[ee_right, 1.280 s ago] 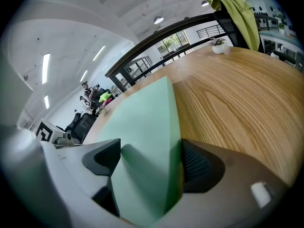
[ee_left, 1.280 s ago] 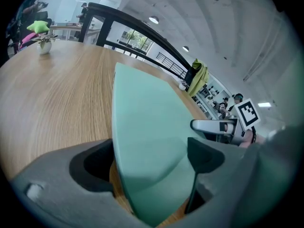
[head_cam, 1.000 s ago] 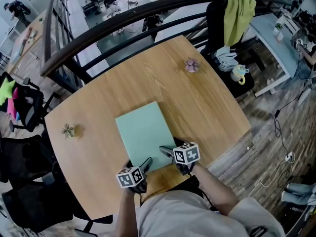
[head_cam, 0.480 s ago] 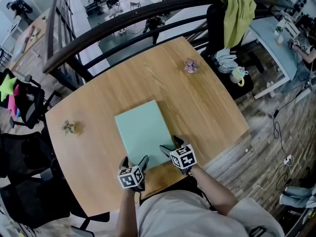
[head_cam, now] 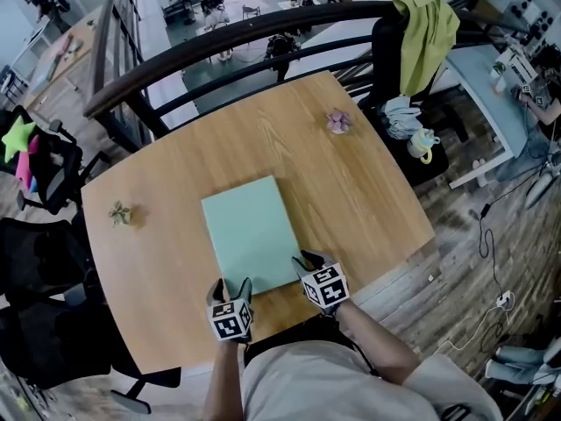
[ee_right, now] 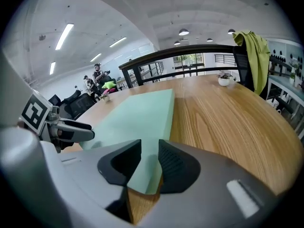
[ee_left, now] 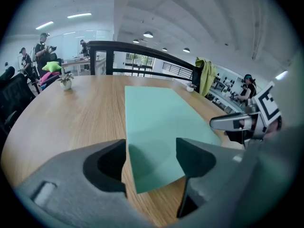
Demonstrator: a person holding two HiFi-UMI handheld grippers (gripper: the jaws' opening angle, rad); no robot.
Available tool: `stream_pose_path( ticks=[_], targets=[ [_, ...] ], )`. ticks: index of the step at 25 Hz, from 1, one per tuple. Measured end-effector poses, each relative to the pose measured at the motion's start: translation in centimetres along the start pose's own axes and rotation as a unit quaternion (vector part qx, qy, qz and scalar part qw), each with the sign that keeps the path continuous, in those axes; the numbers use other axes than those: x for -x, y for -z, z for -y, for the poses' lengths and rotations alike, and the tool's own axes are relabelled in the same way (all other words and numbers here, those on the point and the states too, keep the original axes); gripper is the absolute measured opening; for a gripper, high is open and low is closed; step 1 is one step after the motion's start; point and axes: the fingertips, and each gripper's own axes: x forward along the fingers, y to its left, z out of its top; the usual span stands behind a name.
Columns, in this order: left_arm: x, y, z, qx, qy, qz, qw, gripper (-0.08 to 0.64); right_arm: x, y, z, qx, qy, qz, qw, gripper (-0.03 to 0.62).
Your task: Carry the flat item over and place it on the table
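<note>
Head view: the pale green flat panel lies flat on the wooden table, towards my edge, with its long sides running away from me. The left gripper sits at the panel's near-left corner and the right gripper at its near-right corner.

Left gripper view: I read the jaws as wide apart. The panel's corner lies between them, and neither pad touches it.

Right gripper view: the jaws stand a narrow gap apart. The other near corner sits in that gap, and I see no pad pressing on it.

A small potted plant stands near the table's left edge.
</note>
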Motion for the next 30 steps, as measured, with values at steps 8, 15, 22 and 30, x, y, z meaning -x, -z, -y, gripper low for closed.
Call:
stream_pose_path(
  ticks=[8, 15, 22, 30],
  targets=[
    [1.7, 1.0, 1.3, -0.002, -0.024, 0.013, 0.9996, 0.154, 1.7, 1.3, -0.2, 0.020, -0.005, -0.005, 1.000, 0.039],
    [3.1, 1.5, 3.4, -0.010, -0.037, 0.026, 0.9989, 0.003, 3.3, 3.0, -0.8, 0.050, -0.025, -0.017, 0.998, 0.011],
    [3.8, 2.9, 6.6, 0.001, -0.022, 0.027, 0.9994, 0.003, 5.2, 4.8, -1.8, 0.095, -0.044, -0.025, 0.994, 0.011],
    [6.1, 1.9, 9.5, 0.005, -0.020, 0.073, 0.9971, 0.003, 7.7, 4.1, -2.6, 0.139, -0.039, 0.010, 0.990, 0.011]
  ],
)
